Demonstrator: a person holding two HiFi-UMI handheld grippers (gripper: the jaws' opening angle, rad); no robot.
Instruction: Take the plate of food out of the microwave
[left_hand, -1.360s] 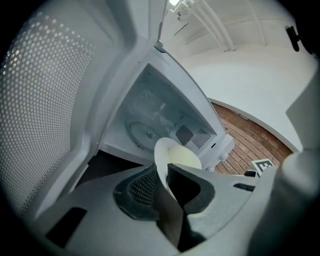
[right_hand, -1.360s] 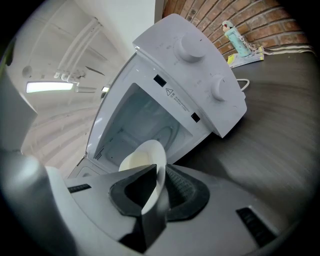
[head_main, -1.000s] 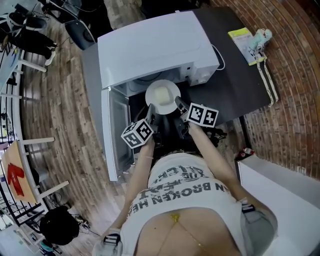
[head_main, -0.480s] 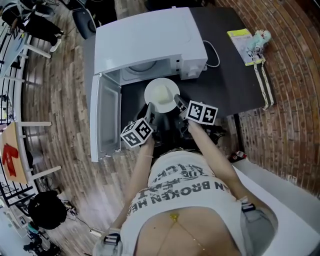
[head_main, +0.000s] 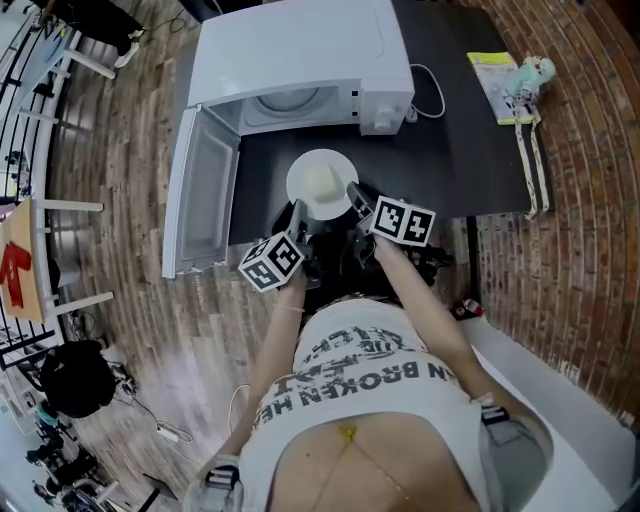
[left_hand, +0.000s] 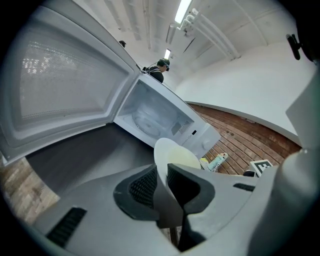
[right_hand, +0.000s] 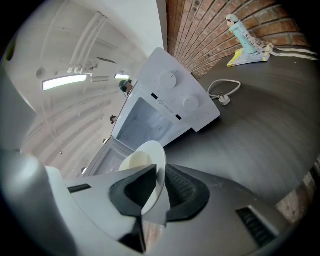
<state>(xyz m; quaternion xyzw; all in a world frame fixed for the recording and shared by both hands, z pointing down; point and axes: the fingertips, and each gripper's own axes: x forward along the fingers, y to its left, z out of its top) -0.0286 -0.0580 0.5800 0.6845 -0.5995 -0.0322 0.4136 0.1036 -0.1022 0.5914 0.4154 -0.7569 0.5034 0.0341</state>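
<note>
The left tongs (left_hand: 161, 175) and right tongs (right_hand: 159, 176) each pinch an opposite rim of the round white plate (head_main: 322, 185) of pale food (head_main: 325, 186), held over the dark table (head_main: 470, 150) just in front of the white box-shaped microwave (head_main: 300, 60), whose door (head_main: 205, 195) stands open.

Plate (head_main: 322, 158), near rim hidden under left tool (head_main: 298, 215) and right tool (head_main: 356, 196), pale food (head_main: 322, 188) of a kind that cannot be told, yellow pack (head_main: 490, 88) and pale toy-like item (head_main: 527, 72) at bench (head_main: 470, 160) corner too small to identify, distant figure (left_hand: 159, 67) indistinct, person's torso (head_main: 370, 400) cut by lower edge
</note>
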